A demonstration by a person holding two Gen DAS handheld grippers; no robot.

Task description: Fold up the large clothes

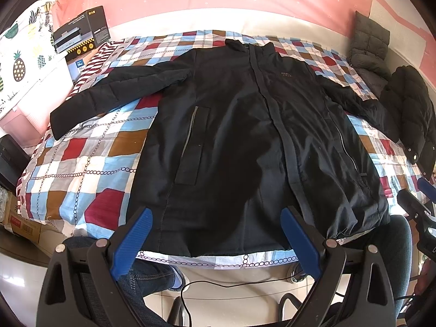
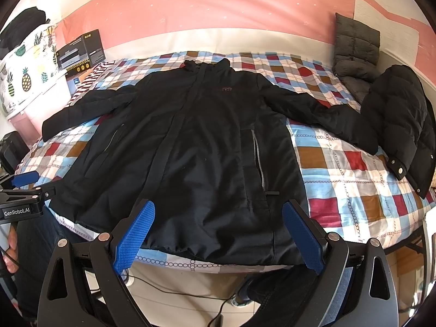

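Note:
A large black jacket (image 1: 234, 125) lies flat, front up and zipped, on a checkered bed (image 1: 81, 169), sleeves spread to both sides, hem at the near edge. It also shows in the right wrist view (image 2: 190, 141). My left gripper (image 1: 216, 212) is open and empty, hovering above the hem near its middle. My right gripper (image 2: 218, 207) is open and empty above the hem, right of the zip. The left gripper shows at the left edge of the right wrist view (image 2: 24, 179); the right gripper shows at the right edge of the left wrist view (image 1: 425, 188).
A second black puffer jacket (image 2: 400, 125) lies on the bed's right side, beside a grey quilted cushion (image 2: 354, 49). Boxes (image 2: 79, 51) and a pineapple-print cloth (image 2: 24, 73) stand at the left. A cable (image 1: 231, 284) runs on the floor below the bed edge.

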